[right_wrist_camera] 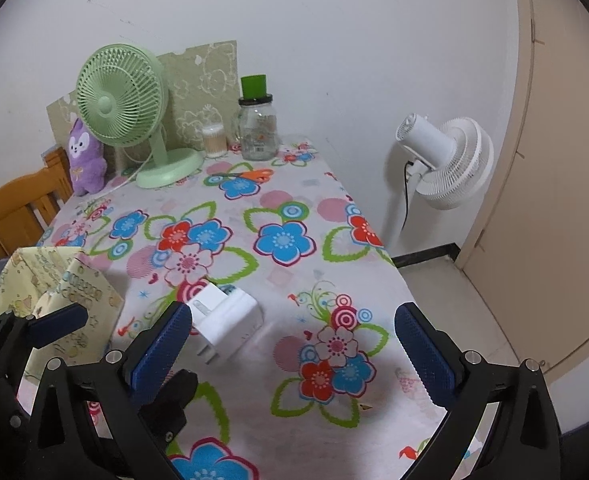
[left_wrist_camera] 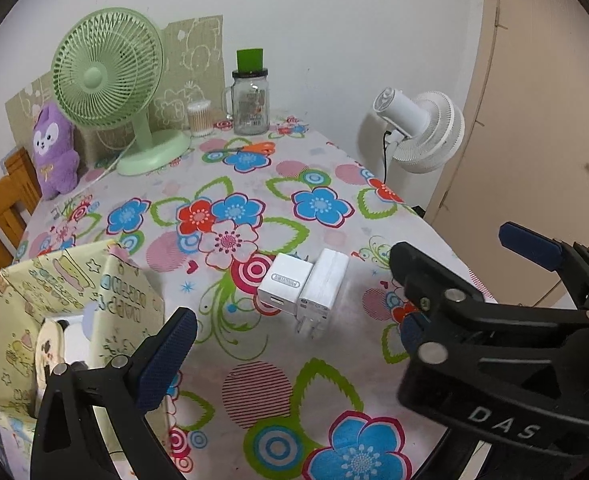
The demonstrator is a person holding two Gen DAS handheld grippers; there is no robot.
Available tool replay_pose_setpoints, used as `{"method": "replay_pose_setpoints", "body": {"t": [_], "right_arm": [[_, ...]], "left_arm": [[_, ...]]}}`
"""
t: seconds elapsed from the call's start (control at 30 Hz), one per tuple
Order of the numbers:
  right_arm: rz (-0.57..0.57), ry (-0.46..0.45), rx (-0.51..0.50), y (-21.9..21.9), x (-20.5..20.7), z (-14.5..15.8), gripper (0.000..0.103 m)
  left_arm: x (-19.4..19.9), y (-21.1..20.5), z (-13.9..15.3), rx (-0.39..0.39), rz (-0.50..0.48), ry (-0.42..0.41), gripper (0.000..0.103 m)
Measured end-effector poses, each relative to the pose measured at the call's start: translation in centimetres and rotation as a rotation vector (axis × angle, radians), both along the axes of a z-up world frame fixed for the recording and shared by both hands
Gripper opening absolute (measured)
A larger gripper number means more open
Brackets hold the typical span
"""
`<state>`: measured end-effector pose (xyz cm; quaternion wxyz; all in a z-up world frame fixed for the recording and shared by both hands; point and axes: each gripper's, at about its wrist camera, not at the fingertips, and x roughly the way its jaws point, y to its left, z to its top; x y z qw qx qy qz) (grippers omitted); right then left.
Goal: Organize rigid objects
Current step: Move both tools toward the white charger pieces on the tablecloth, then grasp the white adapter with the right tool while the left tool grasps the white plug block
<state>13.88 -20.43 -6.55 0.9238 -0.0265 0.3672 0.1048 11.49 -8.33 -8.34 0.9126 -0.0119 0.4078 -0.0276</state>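
Observation:
Two white plug chargers lie side by side on the floral tablecloth: a square one (left_wrist_camera: 281, 282) and a longer one (left_wrist_camera: 321, 292) with its prongs toward me. They also show in the right wrist view (right_wrist_camera: 226, 320). A yellow patterned fabric storage box (left_wrist_camera: 74, 320) stands at the table's left, with a round item inside. My left gripper (left_wrist_camera: 290, 346) is open and empty, just short of the chargers. My right gripper (right_wrist_camera: 294, 352) is open and empty, to the right of the chargers; it shows in the left wrist view (left_wrist_camera: 474, 280).
At the table's back stand a green desk fan (left_wrist_camera: 110, 92), a purple plush toy (left_wrist_camera: 54, 152), a cotton swab tub (left_wrist_camera: 200, 118) and a glass jar with a green cap (left_wrist_camera: 250, 96). Orange scissors (left_wrist_camera: 250, 148) lie nearby. A white floor fan (left_wrist_camera: 426, 132) stands beyond the right table edge.

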Motion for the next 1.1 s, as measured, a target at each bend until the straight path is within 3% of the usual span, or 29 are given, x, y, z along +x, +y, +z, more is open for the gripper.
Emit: {"method": "replay_pose_setpoints", "body": {"t": [0.4,1.1], "right_arm": [[0.041,0.035,-0.014,-0.4,1.6,-2.8,0.102],[0.218,0.110,-0.021,3.6,3.9,-7.5,0.102]], "left_arm": [[1.3,-0.4,-2.6,-0.006,0.003,0.019,0.103],[2.7,0.4,-7.0,0.037,0.008,0.098,0.103]]}}
